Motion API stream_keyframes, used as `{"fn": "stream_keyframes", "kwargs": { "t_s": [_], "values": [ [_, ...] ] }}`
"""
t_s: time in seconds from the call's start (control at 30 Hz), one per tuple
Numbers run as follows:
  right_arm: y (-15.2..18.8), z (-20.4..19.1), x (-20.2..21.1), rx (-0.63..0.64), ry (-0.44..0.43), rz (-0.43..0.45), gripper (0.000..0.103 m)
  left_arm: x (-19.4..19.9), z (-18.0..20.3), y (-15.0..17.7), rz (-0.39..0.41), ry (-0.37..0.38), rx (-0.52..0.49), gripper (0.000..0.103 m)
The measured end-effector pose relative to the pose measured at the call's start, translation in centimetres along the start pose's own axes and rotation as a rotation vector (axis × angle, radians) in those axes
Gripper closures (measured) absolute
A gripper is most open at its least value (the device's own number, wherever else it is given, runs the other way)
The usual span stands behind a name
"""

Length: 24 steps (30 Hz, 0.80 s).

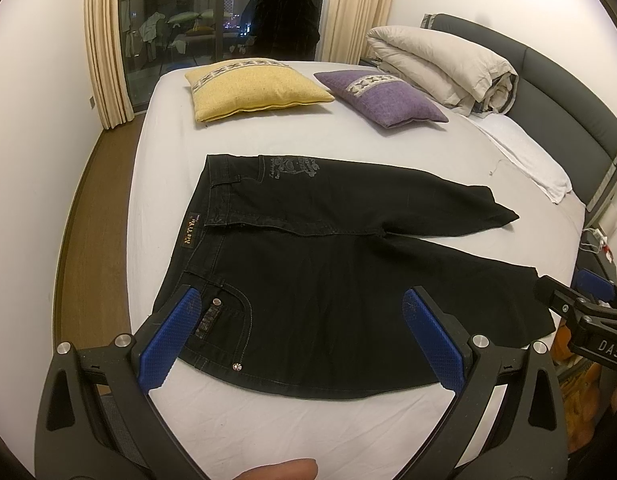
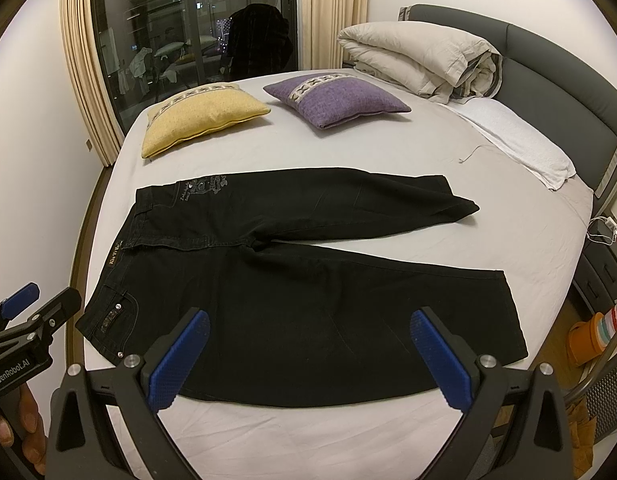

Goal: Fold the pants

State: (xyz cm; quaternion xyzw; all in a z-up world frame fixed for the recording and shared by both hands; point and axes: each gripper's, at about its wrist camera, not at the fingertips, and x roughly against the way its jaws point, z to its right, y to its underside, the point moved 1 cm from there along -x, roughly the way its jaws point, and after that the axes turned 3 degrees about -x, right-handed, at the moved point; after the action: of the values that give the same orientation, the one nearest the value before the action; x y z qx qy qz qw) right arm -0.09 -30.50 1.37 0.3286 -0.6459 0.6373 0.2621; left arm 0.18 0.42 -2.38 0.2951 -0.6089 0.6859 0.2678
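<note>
on the bed, near edge: black pants [image 1: 308, 264] lie flat on the white sheet [image 1: 348, 140], waistband to the left, two legs fanned out to the right with a wedge of sheet between them.
left gripper [image 1: 304, 334]: held low over the near side of the pants, above the front pocket and hip; blue pads [image 1: 168, 344] spread wide, nothing between them, released.
right gripper [image 2: 308, 354]: held low over the near leg, further toward the hem; jaws spread wide too, empty.
cross-view: left gripper's tip shows at the left edge of the right wrist view, beside the waistband corner; right gripper's tip shows at the right edge of the left wrist view, off the near leg's hem. whether either touches cloth, cannot tell.
hand: fingers [image 2: 28, 432] wrapped on the left gripper's body in the right wrist view.
pants detail: tan waistband label [image 1: 189, 233], pale print on the far hip.
beyond the pants: yellow cushion [image 1: 252, 90] and purple cushion [image 1: 382, 98] side by side, well apart from the pants.
far right: rolled beige duvet [image 1: 444, 68] against the grey headboard [image 1: 560, 108], white towel [image 1: 528, 160] along that side.
far end: dark window [image 1: 212, 20] between cream curtains.
</note>
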Motion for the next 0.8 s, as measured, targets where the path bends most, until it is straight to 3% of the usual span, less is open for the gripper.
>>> {"fn": "stream_keyframes", "kwargs": {
  "t_s": [0.33, 0.8],
  "values": [
    [1.3, -0.4, -1.2, 0.004, -0.008, -0.006, 0.000, -0.4, -0.1, 0.3, -0.006, -0.001, -0.007, 0.000],
    [0.5, -0.4, -2.0, 0.010, -0.016, -0.024, 0.000, -1.4, 0.0, 0.1, -0.027, -0.013, -0.012, 0.000]
  ]
}}
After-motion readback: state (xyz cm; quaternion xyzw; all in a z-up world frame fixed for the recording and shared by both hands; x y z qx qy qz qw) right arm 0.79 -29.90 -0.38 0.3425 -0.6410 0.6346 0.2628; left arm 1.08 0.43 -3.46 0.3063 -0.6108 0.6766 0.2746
